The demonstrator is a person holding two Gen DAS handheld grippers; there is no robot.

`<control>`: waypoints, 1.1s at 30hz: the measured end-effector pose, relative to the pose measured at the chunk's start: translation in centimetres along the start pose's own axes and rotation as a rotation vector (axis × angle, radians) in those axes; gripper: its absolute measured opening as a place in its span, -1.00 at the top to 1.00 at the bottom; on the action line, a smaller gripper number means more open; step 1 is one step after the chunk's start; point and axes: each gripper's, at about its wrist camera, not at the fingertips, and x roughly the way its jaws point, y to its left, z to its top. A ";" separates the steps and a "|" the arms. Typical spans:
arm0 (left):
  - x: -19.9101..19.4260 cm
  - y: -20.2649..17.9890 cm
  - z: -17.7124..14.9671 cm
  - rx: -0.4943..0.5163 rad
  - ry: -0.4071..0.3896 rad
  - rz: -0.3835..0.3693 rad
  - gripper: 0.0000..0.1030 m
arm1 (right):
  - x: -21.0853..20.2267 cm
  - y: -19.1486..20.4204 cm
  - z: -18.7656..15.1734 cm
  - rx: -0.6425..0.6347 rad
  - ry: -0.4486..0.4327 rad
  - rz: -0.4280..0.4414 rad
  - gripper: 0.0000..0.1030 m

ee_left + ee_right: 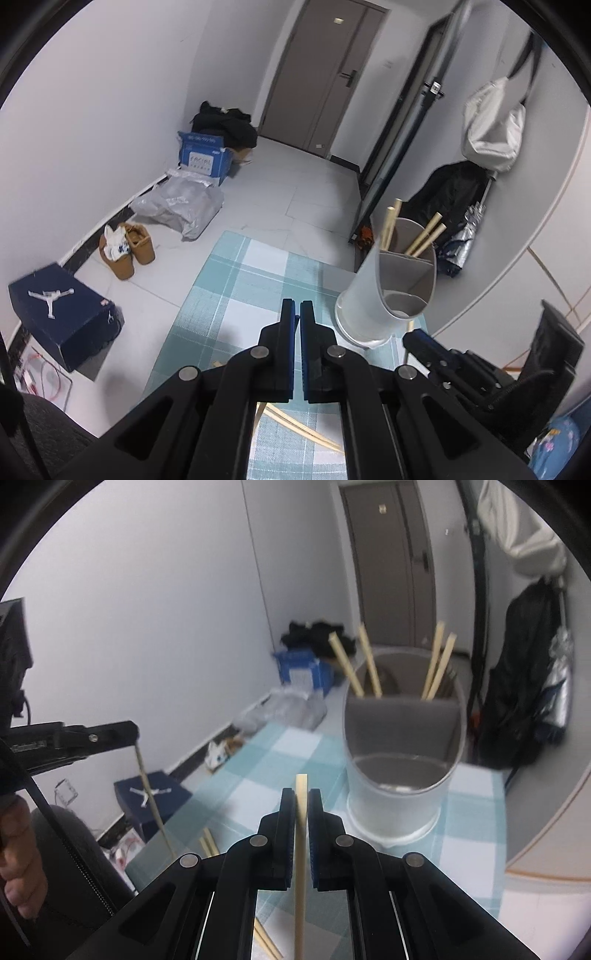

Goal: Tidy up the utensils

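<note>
A: Left gripper?
B: Clamped on one pale wooden chopstick, hanging ready to drop.
A: Right gripper?
B: Pinching another chopstick, aimed at the grey divided plastic holder near the checked tablecloth's far right corner.

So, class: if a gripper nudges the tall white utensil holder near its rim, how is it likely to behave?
The utensil holder stands tall on a narrow foot, so a nudge near the rim would probably tip it rather than slide it. It looks like thin plastic holding only four chopsticks, so it is likely light. The checked cloth may grip its base.
</note>
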 end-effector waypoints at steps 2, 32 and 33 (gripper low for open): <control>-0.1 -0.6 0.1 0.010 0.008 -0.003 1.00 | -0.9 0.0 -0.1 0.007 -0.029 -0.006 0.89; 10.6 -2.2 -0.1 0.191 0.304 0.000 0.03 | -2.2 -5.4 -0.3 0.184 -0.126 0.010 0.89; 12.2 -2.6 -0.4 0.221 0.326 0.004 0.03 | -2.2 -5.6 -0.5 0.194 -0.123 0.012 0.89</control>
